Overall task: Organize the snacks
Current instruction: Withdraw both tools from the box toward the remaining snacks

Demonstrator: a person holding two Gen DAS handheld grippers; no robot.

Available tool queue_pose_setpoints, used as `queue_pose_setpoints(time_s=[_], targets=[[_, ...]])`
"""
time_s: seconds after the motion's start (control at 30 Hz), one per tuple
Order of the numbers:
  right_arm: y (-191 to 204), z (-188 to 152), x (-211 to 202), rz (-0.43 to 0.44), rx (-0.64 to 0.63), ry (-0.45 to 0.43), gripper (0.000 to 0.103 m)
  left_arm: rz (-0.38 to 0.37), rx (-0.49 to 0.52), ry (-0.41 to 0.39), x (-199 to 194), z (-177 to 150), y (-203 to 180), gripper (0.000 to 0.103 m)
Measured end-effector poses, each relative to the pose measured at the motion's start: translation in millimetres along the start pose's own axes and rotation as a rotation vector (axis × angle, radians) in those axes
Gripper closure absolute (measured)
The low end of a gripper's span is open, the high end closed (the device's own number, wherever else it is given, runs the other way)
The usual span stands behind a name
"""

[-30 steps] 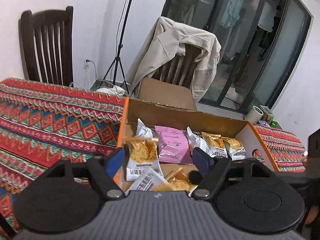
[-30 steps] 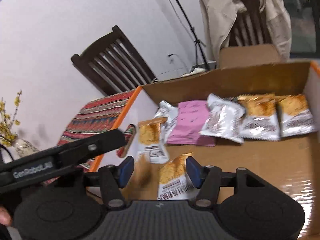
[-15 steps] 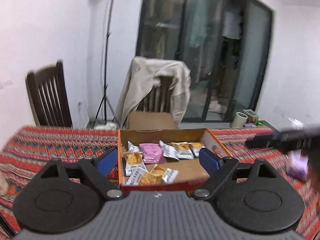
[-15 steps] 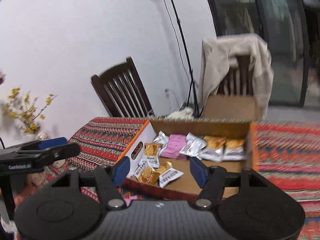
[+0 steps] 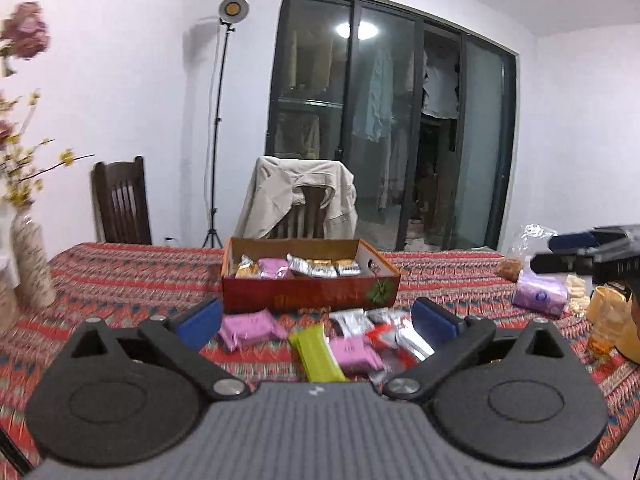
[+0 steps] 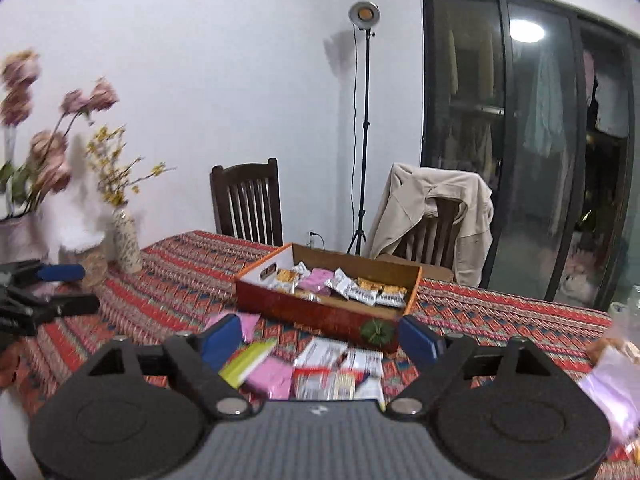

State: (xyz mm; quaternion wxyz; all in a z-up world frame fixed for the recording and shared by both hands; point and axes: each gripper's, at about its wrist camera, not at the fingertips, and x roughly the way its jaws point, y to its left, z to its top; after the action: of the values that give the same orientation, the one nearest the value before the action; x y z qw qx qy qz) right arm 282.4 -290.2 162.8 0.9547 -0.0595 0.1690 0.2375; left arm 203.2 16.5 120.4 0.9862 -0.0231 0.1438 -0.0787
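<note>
— Where are the snacks from where you stand?

— Split in two lots. Some sit inside the cardboard box (image 5: pixel 310 294) on the patterned tablecloth (image 5: pixel 120 276): gold-and-silver packets (image 5: pixel 318 266) along the back, a pink one (image 5: pixel 272 268) among them. The rest lie loose on the cloth just in front of the box — a pink packet (image 5: pixel 250 328), a green bar (image 5: pixel 318 354), another pink packet (image 5: pixel 352 354), and some silver and red wrappers (image 5: pixel 394 334) too blurred to sort out.

— And the two tongs?

— Both hang above that loose pile, pointing toward the box. The left gripper (image 5: pixel 316 320) has its blue pads far apart and its jaws are opening, nothing clamped between them. The right gripper (image 6: pixel 320 338) is the same — jaws opening, pads clear of the wrappers below.

— Anything else on the table?

— A vase with yellow twigs (image 6: pixel 126 246) at the left end, and a purple tissue pack (image 5: pixel 540 294) at the right. Behind the table, a dark wooden chair (image 6: pixel 248 204), another chair draped with a beige jacket (image 6: pixel 436 204), and a lamp on a tripod stand (image 6: pixel 364 128).
</note>
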Motion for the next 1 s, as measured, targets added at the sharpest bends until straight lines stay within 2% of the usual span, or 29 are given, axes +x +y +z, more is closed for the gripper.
queue_pose_setpoints(time_s=[0.13,0.23,0.33,0.47,0.57,0.7,1.0], targets=[[23.5,-51.3,-23.5,-0.065,-0.038,-0.007,0.013,0.063,0.005,0.018,-26.7,-35.5,-17.1,0.0],[39.0,-96.7,-33.3,-0.076,-0.009,0.002,0.013,0.083,0.023,0.051,-36.3,-67.9,-26.4,0.0],[53.1,-146.2,-37.8,-0.09,0.059,0.031,0.013,0.07,0.047,0.124,-35.7,-96.2,-32.1,0.0],[66.3,-194.0,-33.0,-0.104,0.136,0.126,0.014,0.051,0.027,0.178,-30.7,-114.4,-32.3,0.0],[70.7,-210.5,-31.7,-0.111,0.168,0.165,0.014,0.049,0.029,0.182,-31.7,-119.6,-33.9,0.0],[72.2,-219.0,-34.2,-0.117,0.189,0.17,0.014,0.049,0.021,0.191,-29.5,-124.0,-33.7,0.0],[56.7,-211.6,-26.7,-0.142,0.226,0.148,0.014,0.044,-0.022,0.217,-0.5,-119.9,-24.7,0.0]])
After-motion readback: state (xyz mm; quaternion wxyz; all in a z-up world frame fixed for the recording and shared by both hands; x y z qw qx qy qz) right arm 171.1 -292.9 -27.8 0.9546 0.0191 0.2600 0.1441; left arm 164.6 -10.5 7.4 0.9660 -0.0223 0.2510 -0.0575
